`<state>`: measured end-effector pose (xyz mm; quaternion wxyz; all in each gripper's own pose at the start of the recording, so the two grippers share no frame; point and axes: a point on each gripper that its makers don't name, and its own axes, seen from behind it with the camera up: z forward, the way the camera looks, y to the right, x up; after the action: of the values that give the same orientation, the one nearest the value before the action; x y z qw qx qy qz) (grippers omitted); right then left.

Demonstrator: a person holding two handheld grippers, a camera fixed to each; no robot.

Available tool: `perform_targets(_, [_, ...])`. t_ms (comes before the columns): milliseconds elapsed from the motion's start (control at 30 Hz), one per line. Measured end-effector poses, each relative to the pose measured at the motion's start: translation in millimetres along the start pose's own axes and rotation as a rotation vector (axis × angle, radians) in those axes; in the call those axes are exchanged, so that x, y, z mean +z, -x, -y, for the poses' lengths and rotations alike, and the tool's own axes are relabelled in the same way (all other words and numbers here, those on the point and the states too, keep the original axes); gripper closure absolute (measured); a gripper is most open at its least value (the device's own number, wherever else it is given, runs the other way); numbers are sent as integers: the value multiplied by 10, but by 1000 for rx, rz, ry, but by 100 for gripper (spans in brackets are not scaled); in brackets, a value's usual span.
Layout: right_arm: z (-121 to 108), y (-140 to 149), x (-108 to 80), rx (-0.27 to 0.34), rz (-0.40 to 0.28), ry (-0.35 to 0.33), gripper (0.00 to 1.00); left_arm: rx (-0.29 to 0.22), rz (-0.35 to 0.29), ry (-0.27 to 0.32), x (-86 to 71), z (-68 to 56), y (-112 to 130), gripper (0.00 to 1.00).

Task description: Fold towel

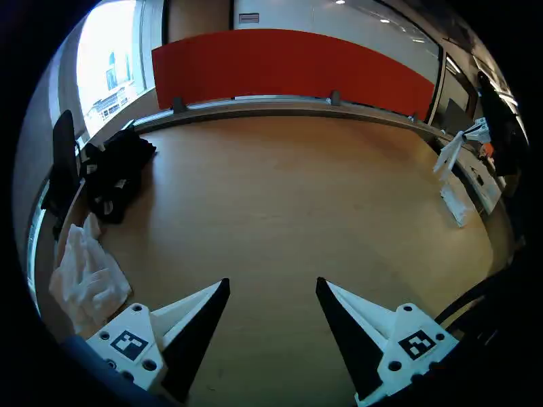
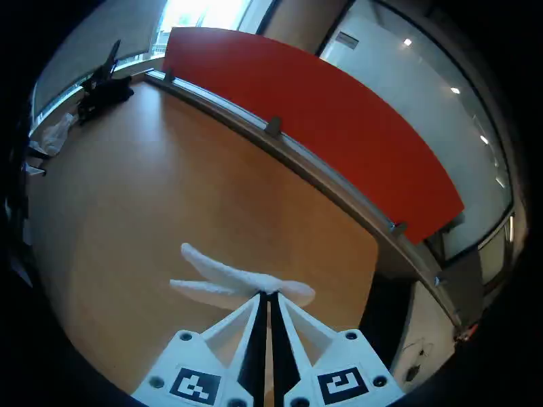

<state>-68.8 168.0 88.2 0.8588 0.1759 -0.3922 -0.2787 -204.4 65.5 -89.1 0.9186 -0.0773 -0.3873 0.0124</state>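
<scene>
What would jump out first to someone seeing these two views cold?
The red partition at the far edge of the wooden table dominates both views. Next comes the white towel, pinched in the shut right gripper. The left gripper is open, holding nothing; a black bundle and crumpled white cloth lie at its view's left.
</scene>
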Motion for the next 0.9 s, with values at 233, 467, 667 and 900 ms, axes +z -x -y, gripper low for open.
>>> perform_targets(233, [-47, 164, -66, 20, 11, 8, 90, 8, -1, 4, -7, -19, -25, 6])
perform_targets(467, [-78, 500, -177, 51, 43, 22, 90, 24, 2, 12, -14, -39, -40, 6])
perform_targets(667, [-59, 917, -257, 97, 88, 31, 90, 33, 7, 19, -16, -62, -37, 6])
perform_targets(900, [-43, 1349, -292, 153, 138, 43, 91, 45, 12, 22, -30, -65, -24, 6])
